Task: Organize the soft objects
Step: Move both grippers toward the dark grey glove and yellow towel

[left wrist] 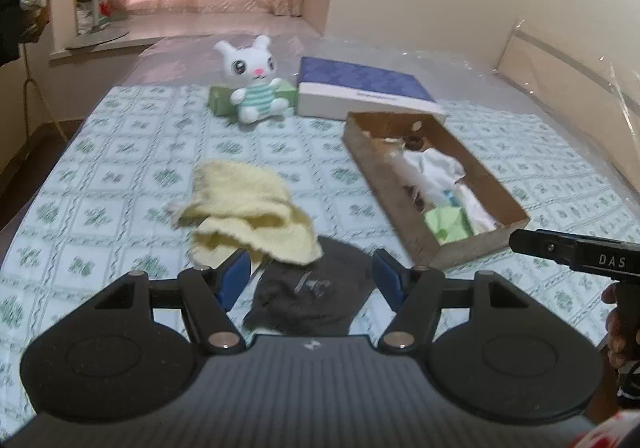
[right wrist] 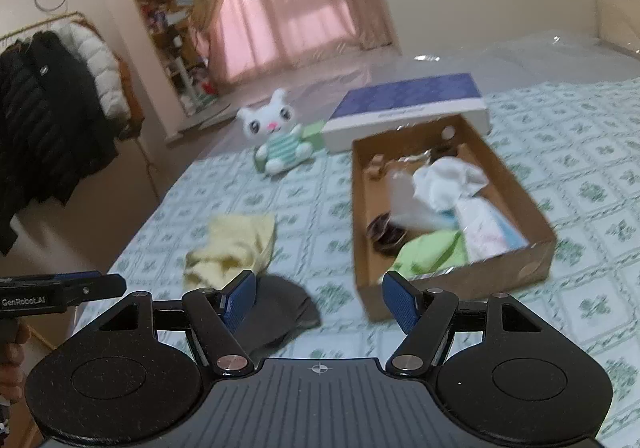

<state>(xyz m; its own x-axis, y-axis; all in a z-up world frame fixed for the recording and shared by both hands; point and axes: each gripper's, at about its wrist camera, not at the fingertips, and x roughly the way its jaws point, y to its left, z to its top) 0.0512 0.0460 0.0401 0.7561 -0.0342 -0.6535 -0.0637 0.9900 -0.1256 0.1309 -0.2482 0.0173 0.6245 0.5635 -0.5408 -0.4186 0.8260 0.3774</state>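
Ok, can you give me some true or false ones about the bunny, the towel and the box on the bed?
1. The white bunny toy sits inside the cardboard box. False: it sits on the bed, away from the box, against a green block.
2. The yellow towel lies crumpled on the bedspread, partly over a dark grey cloth. True.
3. The left gripper is squeezing the towel. False: its fingers stand open with nothing held.
4. The cardboard box already has white and green cloths in it. True.
5. The right gripper is holding the blue box. False: it is open and empty.
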